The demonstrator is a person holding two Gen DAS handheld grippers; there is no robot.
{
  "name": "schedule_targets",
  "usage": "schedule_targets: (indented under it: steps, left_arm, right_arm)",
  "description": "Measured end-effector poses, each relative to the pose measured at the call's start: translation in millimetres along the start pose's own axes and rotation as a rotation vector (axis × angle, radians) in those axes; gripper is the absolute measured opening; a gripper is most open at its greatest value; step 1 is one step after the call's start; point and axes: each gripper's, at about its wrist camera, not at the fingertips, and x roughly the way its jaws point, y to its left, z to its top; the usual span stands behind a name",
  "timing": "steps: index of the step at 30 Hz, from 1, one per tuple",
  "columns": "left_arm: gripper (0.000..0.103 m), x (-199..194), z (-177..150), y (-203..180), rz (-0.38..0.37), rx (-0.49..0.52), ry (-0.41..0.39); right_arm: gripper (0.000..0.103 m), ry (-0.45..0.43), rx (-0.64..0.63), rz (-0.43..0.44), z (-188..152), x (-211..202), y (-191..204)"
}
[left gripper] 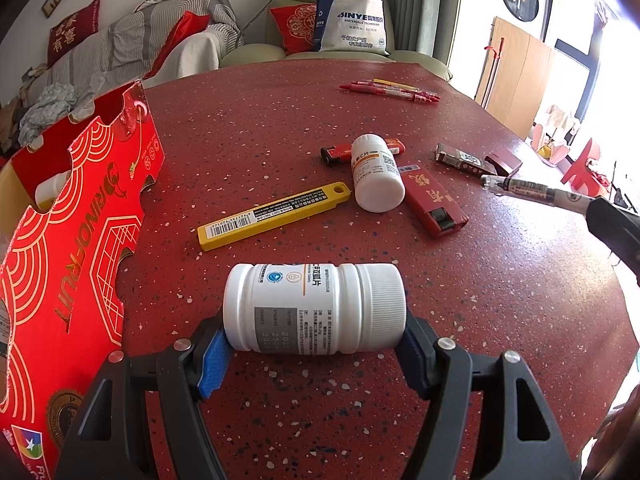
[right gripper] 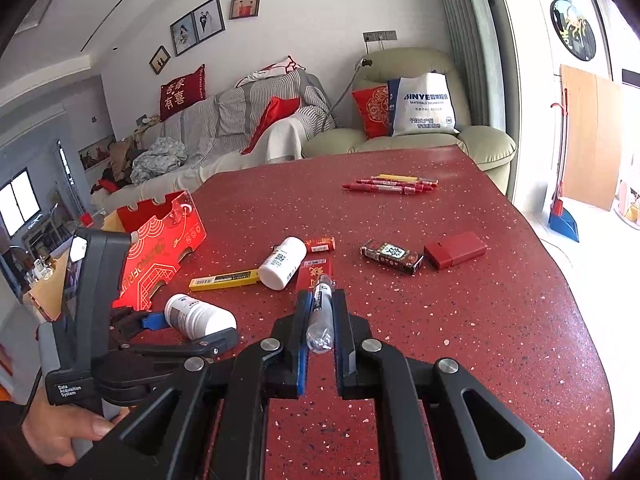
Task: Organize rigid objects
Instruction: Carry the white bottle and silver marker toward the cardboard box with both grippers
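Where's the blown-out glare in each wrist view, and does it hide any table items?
Left wrist: window light clips the right edge, washing the table rim there; white bottle stays sharp. Right wrist: doorway overexposed at right; pen and red pens readable. Fisheye bends both.

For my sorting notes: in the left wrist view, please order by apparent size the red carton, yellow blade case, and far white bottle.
1. red carton, nearest the camera, so exaggerated
2. yellow blade case
3. far white bottle
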Motion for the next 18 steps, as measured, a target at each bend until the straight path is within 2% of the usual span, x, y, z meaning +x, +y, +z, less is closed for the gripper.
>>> schedule_targets:
  steps: [3,11,18]
  left_arm:
    - [0.073,-4.8,-0.1,2.0,0.011,-0.011,-0.024]
    - [0.073,-21.6,4.3,-11.7,0.033,0.043,-0.076]
    - [0.073,-25.5,5.9,-4.8,0.039,0.011,-0.098]
  right_arm:
    - [0.01,0.0,-0.017,0.0,3.6,1.2,2.9]
    - [0.01,-0.009,-0.009,0.003,2.1,4.6,4.1]
    - [0.01,-0.013,-0.017,-0.005,-0.3,7.1,9.2]
